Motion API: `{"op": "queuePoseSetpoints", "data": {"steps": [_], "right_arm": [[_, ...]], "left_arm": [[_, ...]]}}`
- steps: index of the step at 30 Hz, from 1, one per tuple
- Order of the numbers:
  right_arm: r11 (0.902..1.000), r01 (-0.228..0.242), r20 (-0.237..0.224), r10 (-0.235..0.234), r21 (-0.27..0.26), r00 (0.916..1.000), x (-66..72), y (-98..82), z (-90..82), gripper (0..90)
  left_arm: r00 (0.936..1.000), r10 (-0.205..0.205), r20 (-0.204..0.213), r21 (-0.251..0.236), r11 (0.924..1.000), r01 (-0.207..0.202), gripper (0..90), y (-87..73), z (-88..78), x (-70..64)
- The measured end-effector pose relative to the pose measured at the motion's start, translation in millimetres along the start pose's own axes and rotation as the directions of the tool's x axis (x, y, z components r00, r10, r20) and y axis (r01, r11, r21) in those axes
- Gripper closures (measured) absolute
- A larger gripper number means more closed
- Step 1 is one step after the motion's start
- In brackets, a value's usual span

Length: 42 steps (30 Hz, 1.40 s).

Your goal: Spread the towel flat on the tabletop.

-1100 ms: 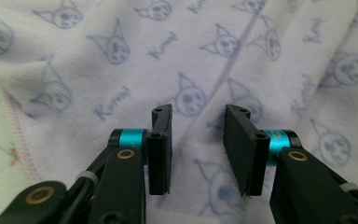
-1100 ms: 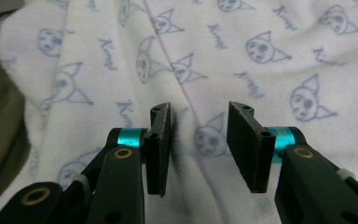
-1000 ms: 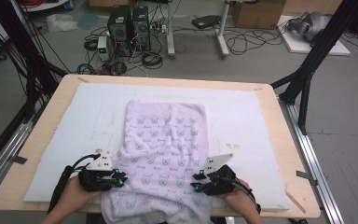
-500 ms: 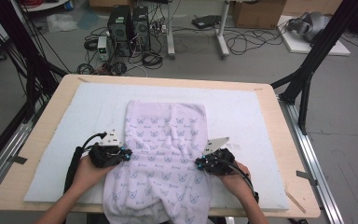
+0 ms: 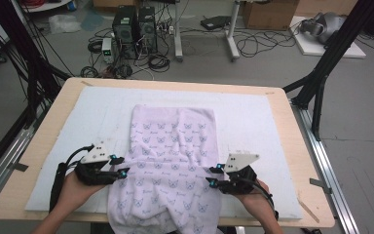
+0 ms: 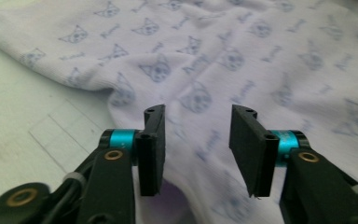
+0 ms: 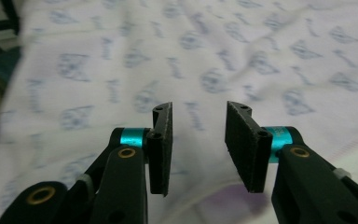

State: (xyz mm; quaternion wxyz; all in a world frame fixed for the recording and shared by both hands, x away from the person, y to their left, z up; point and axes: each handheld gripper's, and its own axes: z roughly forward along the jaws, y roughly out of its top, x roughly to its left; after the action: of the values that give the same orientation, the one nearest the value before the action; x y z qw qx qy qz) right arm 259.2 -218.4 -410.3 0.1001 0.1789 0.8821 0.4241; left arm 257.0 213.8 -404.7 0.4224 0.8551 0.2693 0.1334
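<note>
Both hands are reaching in from the near edge, each gripping a tool. Left gripper [image 5: 119,165] is pointing right, jaws parted with a clear gap. Right gripper [image 5: 213,176] is pointing left toward it, jaws likewise parted, nothing between them. Grey plates are facing up.
</note>
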Motion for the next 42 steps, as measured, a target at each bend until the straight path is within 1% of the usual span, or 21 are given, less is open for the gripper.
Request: {"op": "queuePoseSetpoints", "data": {"steps": [2, 4, 5, 6, 9, 11, 13, 16, 18, 19, 21, 23, 25, 27, 29, 31, 32, 35, 36, 40, 42], "right_arm": [[0.9997, 0.022, -0.032, -0.022, -0.005, 0.9992, 9.0, -2.9, 3.2, 58.9], [0.9991, 0.039, -0.059, -0.038, 0.016, 0.9976, 14.0, -5.7, 10.0, 57.7], [0.9990, 0.036, -0.074, -0.034, 0.027, 0.9966, 15.9, -6.9, 13.5, 57.7], [0.9985, 0.043, -0.078, -0.040, 0.035, 0.9961, 16.9, -8.0, 17.2, 57.8], [0.9971, 0.049, -0.106, -0.043, 0.058, 0.9935, 22.4, -11.3, 25.0, 59.3], [0.9949, 0.072, -0.113, -0.063, 0.071, 0.9915, 26.2, -12.9, 28.0, 59.4], [0.9943, 0.080, -0.121, -0.071, 0.071, 0.9902, 28.2, -13.5, 27.6, 59.1], [0.9949, 0.071, -0.119, -0.062, 0.072, 0.9910, 27.2, -15.0, 25.4, 58.9], [0.9954, 0.064, -0.117, -0.056, 0.071, 0.9916, 24.9, -16.5, 25.0, 58.8], [0.9958, 0.062, -0.107, -0.055, 0.068, 0.9927, 23.7, -16.9, 24.6, 58.9], [0.9963, 0.055, -0.110, -0.047, 0.066, 0.9928, 21.9, -16.7, 24.2, 58.9], [0.9966, 0.058, -0.106, -0.051, 0.060, 0.9930, 20.2, -15.5, 23.2, 58.9], [0.9976, 0.047, -0.106, -0.042, 0.051, 0.9935, 18.0, -14.8, 21.6, 58.8], [0.9982, 0.043, -0.105, -0.039, 0.041, 0.9937, 16.1, -14.8, 20.7, 58.7], [0.9985, 0.040, -0.105, -0.035, 0.039, 0.9939, 15.3, -14.5, 19.8, 58.5], [0.9987, 0.041, -0.103, -0.038, 0.030, 0.9939, 15.7, -13.9, 18.8, 58.5], [0.9990, 0.036, -0.112, -0.033, 0.024, 0.9932, 16.6, -13.4, 18.3, 58.5], [0.9982, 0.057, -0.119, -0.054, 0.017, 0.9915, 18.5, -11.9, 19.4, 58.6], [0.9986, 0.049, -0.123, -0.046, 0.018, 0.9913, 19.8, -11.9, 20.4, 58.6], [0.9975, 0.061, -0.129, -0.056, 0.036, 0.9901, 18.7, -12.9, 24.1, 59.0], [0.9974, 0.056, -0.129, -0.050, 0.045, 0.9904, 17.6, -14.2, 25.9, 59.1]], "left_arm": [[0.9997, 0.011, 0.021, 0.014, 0.9998, -0.011, 51.7, -7.1, -0.7, -9.0], [0.9985, 0.026, 0.048, 0.035, 0.9990, -0.027, 51.1, -12.5, 3.0, -17.5], [0.9976, 0.038, 0.058, 0.044, 0.9982, -0.040, 51.2, -14.9, 5.8, -21.6], [0.9964, 0.049, 0.068, 0.062, 0.9967, -0.054, 51.5, -16.8, 8.5, -25.2], [0.9947, 0.065, 0.079, 0.078, 0.9944, -0.071, 53.0, -20.3, 14.1, -33.4], [0.9949, 0.075, 0.067, 0.063, 0.9949, -0.079, 52.5, -19.3, 11.5, -36.6], [0.9960, 0.070, 0.056, 0.043, 0.9964, -0.073, 51.8, -16.3, 5.6, -35.2], [0.9981, 0.057, 0.024, 0.037, 0.9976, -0.058, 53.3, -14.4, 0.3, -26.1], [0.9986, 0.052, 0.002, 0.038, 0.9979, -0.052, 57.9, -14.7, -1.1, -19.1], [0.9988, 0.048, -0.005, 0.039, 0.9981, -0.048, 59.5, -14.8, -1.6, -16.2], [0.9983, 0.051, -0.029, 0.038, 0.9980, -0.050, 65.7, -13.6, -3.5, -11.7], [0.9988, 0.039, -0.031, 0.023, 0.9990, -0.038, 65.9, -10.8, -7.4, -7.8], [0.9983, 0.039, -0.043, 0.005, 0.9992, -0.039, 65.7, -6.3, -14.2, -5.4], [0.9986, 0.031, -0.042, -0.019, 0.9993, -0.032, 64.7, -1.9, -20.9, -4.4], [0.9985, 0.039, -0.038, -0.028, 0.9988, -0.041, 63.7, 1.7, -25.4, -5.6], [0.9992, 0.037, -0.015, -0.032, 0.9988, -0.038, 62.6, 3.0, -26.1, -8.6], [0.9990, 0.046, -0.002, -0.027, 0.9986, -0.046, 62.3, 2.9, -24.9, -11.0], [0.9967, 0.068, 0.045, -0.005, 0.9977, -0.068, 61.9, -0.2, -15.6, -20.5], [0.9954, 0.075, 0.060, 0.002, 0.9972, -0.075, 61.9, -1.8, -11.7, -22.9], [0.9928, 0.068, 0.099, 0.051, 0.9960, -0.073, 61.2, -8.6, 7.1, -26.9], [0.9906, 0.068, 0.119, 0.086, 0.9932, -0.078, 58.9, -11.6, 16.1, -26.3]]}}
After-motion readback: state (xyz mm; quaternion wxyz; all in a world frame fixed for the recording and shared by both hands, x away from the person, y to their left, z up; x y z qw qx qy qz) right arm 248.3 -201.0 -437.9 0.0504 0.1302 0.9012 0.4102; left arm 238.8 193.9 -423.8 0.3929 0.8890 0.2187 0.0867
